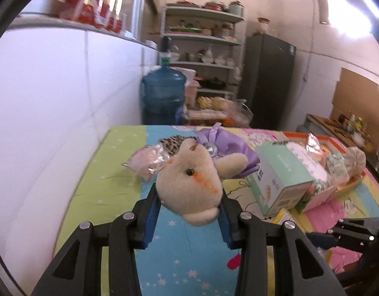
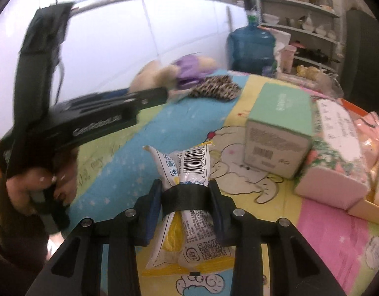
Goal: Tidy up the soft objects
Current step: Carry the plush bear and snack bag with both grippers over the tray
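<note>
My left gripper (image 1: 189,192) is shut on the head of a beige teddy bear (image 1: 189,177) in a purple dress, held above the colourful cloth-covered table (image 1: 110,172). The bear also shows blurred in the right wrist view (image 2: 164,72), with the left gripper's body (image 2: 95,120) in front of it. My right gripper (image 2: 185,187) is shut on a white and yellow plastic packet (image 2: 187,170) with a barcode, squeezed at its middle just above the table. A leopard-print soft item (image 2: 215,87) lies behind the bear.
A mint green box (image 2: 278,128) and a pink floral tissue pack (image 2: 337,153) stand at the table's right. A pink wrapped item (image 1: 147,160) lies near the bear. A white wall runs along the left. A blue water jug (image 1: 162,93), shelves and a dark fridge (image 1: 268,81) stand beyond the table.
</note>
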Demonstrator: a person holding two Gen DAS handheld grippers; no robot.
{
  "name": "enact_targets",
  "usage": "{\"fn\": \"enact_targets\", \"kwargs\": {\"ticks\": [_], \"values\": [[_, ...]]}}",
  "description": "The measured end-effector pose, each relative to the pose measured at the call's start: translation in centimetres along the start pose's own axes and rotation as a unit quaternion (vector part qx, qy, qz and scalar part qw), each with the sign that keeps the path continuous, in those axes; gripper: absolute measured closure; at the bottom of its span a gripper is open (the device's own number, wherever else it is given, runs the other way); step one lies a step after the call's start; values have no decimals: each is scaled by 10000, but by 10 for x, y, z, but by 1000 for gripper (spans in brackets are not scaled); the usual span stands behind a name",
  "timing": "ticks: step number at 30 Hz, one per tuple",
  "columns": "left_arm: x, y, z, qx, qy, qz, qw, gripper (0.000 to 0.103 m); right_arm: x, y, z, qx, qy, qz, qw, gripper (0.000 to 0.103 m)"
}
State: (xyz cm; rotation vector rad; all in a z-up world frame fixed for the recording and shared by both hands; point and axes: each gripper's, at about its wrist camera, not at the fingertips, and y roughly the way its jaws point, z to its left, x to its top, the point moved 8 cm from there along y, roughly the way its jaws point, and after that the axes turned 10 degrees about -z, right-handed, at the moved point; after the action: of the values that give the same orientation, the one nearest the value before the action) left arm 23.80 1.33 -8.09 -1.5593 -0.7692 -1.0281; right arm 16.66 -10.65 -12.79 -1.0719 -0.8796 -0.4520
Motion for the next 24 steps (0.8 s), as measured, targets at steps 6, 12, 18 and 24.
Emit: {"fn": "enact_targets", "kwargs": {"ticks": [6,12,18,24], "values": [[8,-17,-17,292,59,-120,9995,60,17,-36,-21,-908,-25,-516,9945,65],[13,-31,-46,183,-5,-213,9996,60,26,-66,-39,-1220,26,-825,9891,65],[20,-41,-90,57,151,-344,9993,60,29,-91,-61,-1387,106,-1028,9849,65],[26,-42,-138,-51,298,-438,9986,60,31,-120,-87,-1599,157,-1212,9795,65]]}}
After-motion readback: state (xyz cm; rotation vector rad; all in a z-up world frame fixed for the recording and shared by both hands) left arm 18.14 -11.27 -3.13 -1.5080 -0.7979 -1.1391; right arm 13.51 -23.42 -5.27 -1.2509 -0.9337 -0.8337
